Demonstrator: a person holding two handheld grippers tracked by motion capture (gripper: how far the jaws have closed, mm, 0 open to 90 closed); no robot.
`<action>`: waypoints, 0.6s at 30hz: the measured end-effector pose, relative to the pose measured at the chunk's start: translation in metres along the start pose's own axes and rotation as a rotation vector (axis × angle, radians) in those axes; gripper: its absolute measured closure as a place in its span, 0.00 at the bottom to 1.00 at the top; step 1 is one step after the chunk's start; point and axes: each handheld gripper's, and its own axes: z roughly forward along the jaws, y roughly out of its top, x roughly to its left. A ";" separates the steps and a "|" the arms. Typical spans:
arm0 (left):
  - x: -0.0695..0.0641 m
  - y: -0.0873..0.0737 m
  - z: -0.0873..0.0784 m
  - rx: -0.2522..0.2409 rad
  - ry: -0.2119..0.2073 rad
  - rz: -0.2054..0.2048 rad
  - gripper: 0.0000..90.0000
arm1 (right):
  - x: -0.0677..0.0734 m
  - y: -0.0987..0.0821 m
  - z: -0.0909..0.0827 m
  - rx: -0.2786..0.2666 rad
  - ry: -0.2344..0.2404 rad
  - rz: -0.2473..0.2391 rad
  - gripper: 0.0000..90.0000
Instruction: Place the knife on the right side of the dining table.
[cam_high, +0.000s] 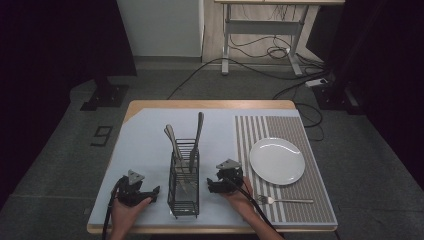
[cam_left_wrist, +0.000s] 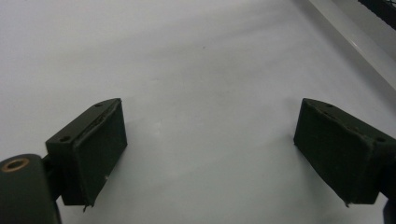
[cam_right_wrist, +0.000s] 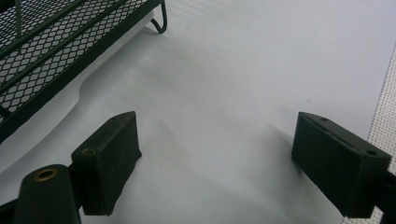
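With both grippers (cam_high: 150, 192) (cam_high: 214, 184) released and empty, the cutlery (cam_high: 192, 145) in the mesh holder (cam_high: 183, 197) looked stiff, slippery steel, best pinched across a handle.

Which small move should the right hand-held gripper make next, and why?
Probably reach toward the caddy and rise to a utensil handle. The right hand-held gripper rests open and empty on the mat beside the caddy, which holds upright cutlery. A fork already lies by the plate, so more cutlery may follow.
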 end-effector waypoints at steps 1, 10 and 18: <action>0.000 0.000 0.000 -0.001 0.000 -0.001 0.10 | 0.000 0.000 0.000 -0.001 0.000 0.002 0.17; 0.000 0.000 0.000 -0.001 0.000 -0.001 0.10 | -0.002 0.000 -0.001 -0.011 -0.001 0.020 0.18; 0.000 0.000 0.000 0.000 -0.001 -0.001 0.10 | -0.005 0.001 -0.012 -0.072 0.012 0.058 0.17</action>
